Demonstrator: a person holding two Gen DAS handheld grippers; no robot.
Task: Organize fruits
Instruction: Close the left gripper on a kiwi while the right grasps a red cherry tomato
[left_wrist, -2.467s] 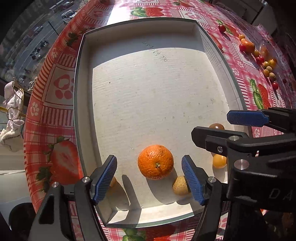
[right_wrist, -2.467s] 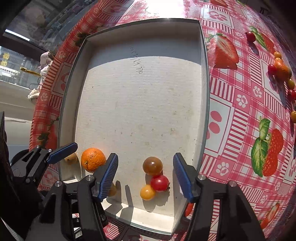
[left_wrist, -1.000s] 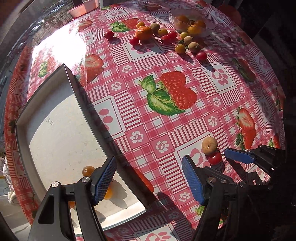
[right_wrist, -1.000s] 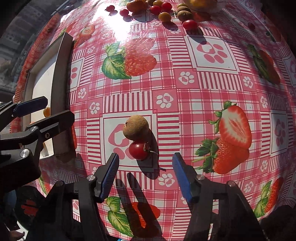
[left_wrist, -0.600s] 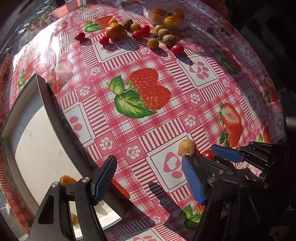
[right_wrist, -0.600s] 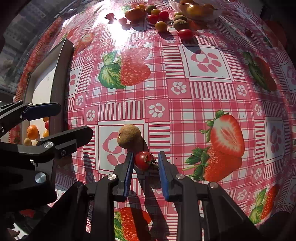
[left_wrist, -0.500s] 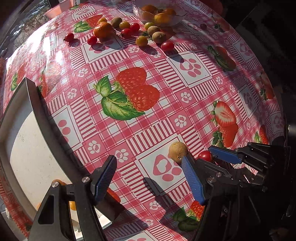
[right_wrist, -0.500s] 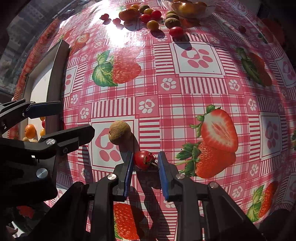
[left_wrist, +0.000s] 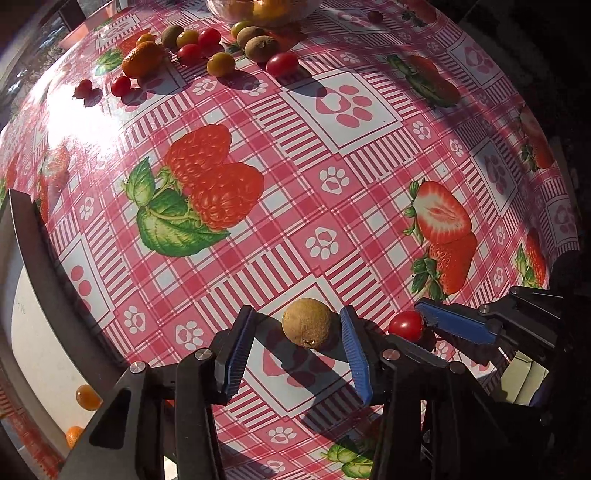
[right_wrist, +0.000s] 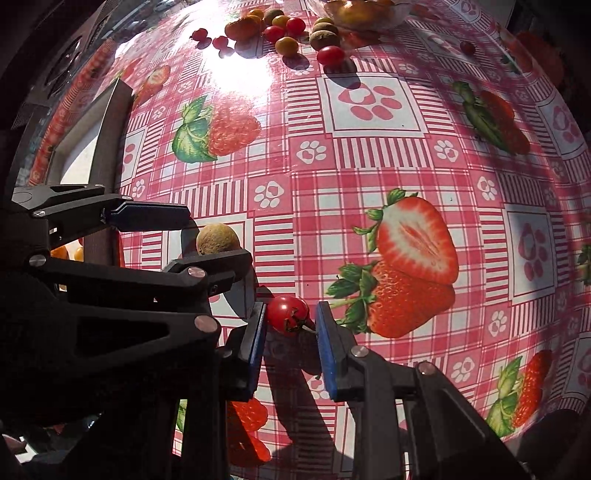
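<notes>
My right gripper (right_wrist: 290, 323) is shut on a red cherry tomato (right_wrist: 287, 314) and holds it just above the tablecloth; the tomato also shows in the left wrist view (left_wrist: 405, 325). My left gripper (left_wrist: 297, 339) is open, its blue pads on either side of a round brown fruit (left_wrist: 307, 322) that rests on the cloth. The pads do not touch the fruit. The brown fruit also shows in the right wrist view (right_wrist: 217, 239), between the left gripper's fingers. The grey tray (left_wrist: 40, 258) lies at the left with several small fruits in it.
A row of loose fruits lies at the far side: an orange (left_wrist: 142, 59), cherry tomatoes (left_wrist: 281, 63), yellow tomatoes (left_wrist: 220, 63) and kiwis (left_wrist: 260, 47). A glass bowl (left_wrist: 264, 9) of fruit stands behind them. The table's right edge (left_wrist: 570, 221) drops off.
Both grippers left the tray for the cloth. The right gripper closed on the red tomato and lifted it. The left gripper moved in around the brown fruit and narrowed.
</notes>
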